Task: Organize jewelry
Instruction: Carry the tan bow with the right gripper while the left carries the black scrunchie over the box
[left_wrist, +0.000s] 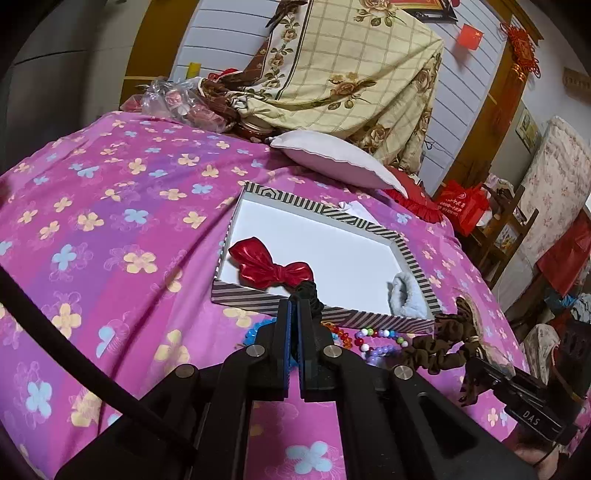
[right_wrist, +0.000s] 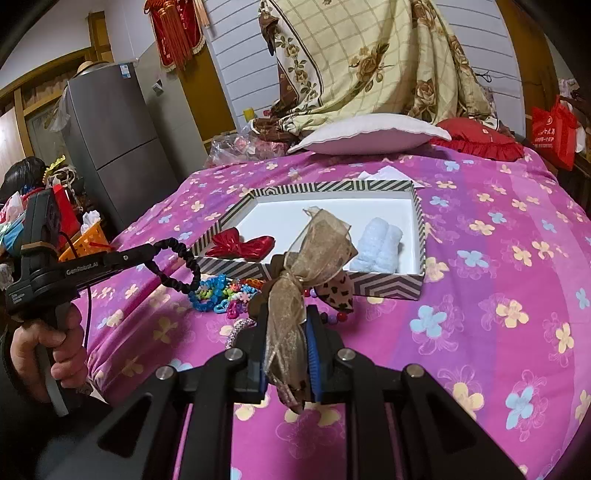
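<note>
The left claw (right_wrist: 155, 254) pinches a soft, stretchy black hair tie (right_wrist: 177, 266) near the striped box (right_wrist: 384, 284); the right claw (right_wrist: 286, 354) squeezes a light, floppy bow (right_wrist: 317, 240).

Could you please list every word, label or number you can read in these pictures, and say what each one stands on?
"DAS": on the right gripper, seen from the left wrist.
"GenRobot.AI": on the left gripper, seen from the right wrist.
Small print lower on that gripper: too small to read.
Red bag: white print, too blurred to read.
Fridge sticker: too small to read.
</note>
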